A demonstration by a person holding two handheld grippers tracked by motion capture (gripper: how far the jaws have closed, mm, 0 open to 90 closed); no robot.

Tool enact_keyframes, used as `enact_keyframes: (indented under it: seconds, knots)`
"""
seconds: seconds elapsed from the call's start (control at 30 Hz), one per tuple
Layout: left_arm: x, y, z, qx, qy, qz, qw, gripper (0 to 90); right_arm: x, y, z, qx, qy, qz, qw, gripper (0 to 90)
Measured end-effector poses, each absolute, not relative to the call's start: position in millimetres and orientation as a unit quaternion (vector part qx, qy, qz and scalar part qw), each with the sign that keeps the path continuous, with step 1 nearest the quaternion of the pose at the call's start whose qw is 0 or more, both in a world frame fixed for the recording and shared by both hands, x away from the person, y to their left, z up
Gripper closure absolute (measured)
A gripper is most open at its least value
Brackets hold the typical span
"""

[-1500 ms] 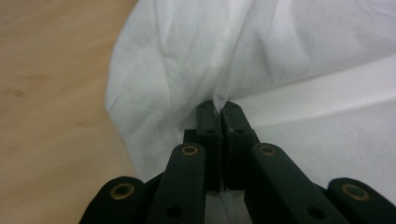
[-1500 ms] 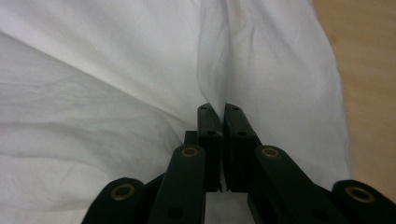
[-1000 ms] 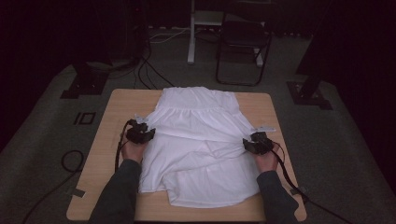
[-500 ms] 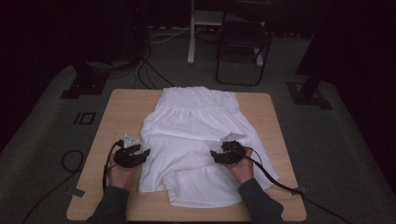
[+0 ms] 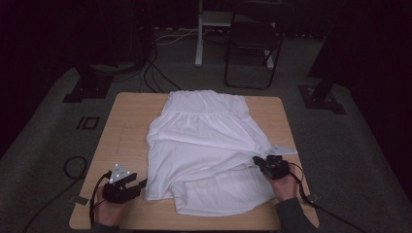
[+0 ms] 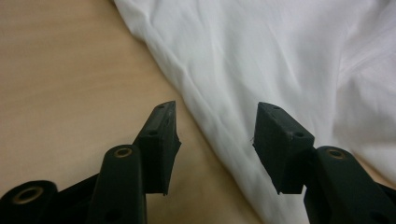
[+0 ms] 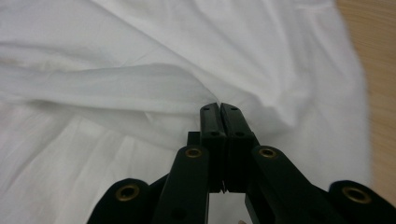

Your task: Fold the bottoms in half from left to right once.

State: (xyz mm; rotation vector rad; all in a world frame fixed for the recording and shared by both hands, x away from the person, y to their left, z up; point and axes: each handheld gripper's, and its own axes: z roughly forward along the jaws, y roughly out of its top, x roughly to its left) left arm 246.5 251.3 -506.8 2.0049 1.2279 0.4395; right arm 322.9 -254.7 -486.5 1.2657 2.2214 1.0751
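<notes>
My left gripper point(image 5: 141, 184) sits at the near left corner of the wooden table point(image 5: 121, 131), jaws spread about halfway and just having opened a little further, with nothing pinched between them. Through the left gripper view its fingertips point(image 6: 161, 128) hover over bare wood on one side and the hemmed edge of the white garment point(image 6: 280, 60) on the other, so the cloth's edge runs between the jaws without either pad pressing on it. My right gripper point(image 5: 256, 161) is over on the right side of the table, at the garment's point(image 5: 204, 145) right edge, just below a small corner of cloth that sticks out toward the table's rim. Its jaws have just snapped together: in the right gripper view the two black fingers point(image 7: 210, 122) meet flat against each other with no gap, their tips right at a raised fold of the white fabric point(image 7: 140, 84). I cannot tell whether any cloth is caught between the pads. The garment lies spread across the middle of the table, gathered waistband at the far end, its lower part folded over itself and creased diagonally toward my right hand point(image 5: 284, 187). My left hand point(image 5: 109, 208) rests near the front edge of the table.
</notes>
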Motion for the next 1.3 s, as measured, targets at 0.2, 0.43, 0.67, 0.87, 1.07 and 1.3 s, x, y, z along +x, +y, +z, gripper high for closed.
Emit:
enact_keyframes:
  seconds: [0.2,0.43,0.67,0.87,1.07,1.3]
  knots:
    - [219.9,243.4,-516.5,0.799,0.456,0.141,0.366,43.2,298.3,-301.6,-481.0,0.486,0.752,0.402,0.194,88.6]
    - [220.4,222.3,-532.2,0.830,0.434,0.128,0.325,36.3,291.1,-322.6,-484.6,0.507,0.733,0.416,0.184,88.5]
    - [227.3,222.4,-534.0,0.831,0.430,0.152,0.320,63.2,292.9,-319.8,-487.4,0.504,0.734,0.415,0.185,88.5]
    - [227.3,250.9,-501.4,0.778,0.446,0.192,0.399,89.3,286.2,-318.8,-484.8,0.491,0.742,0.415,0.190,88.5]
    - [205.7,262.9,-452.3,0.768,0.376,0.223,0.469,89.4,275.6,-319.4,-480.6,0.481,0.743,0.424,0.192,88.5]
    - [190.1,250.5,-441.6,0.798,0.334,0.203,0.458,89.3,239.2,-339.1,-458.9,0.480,0.714,0.454,0.232,88.7]
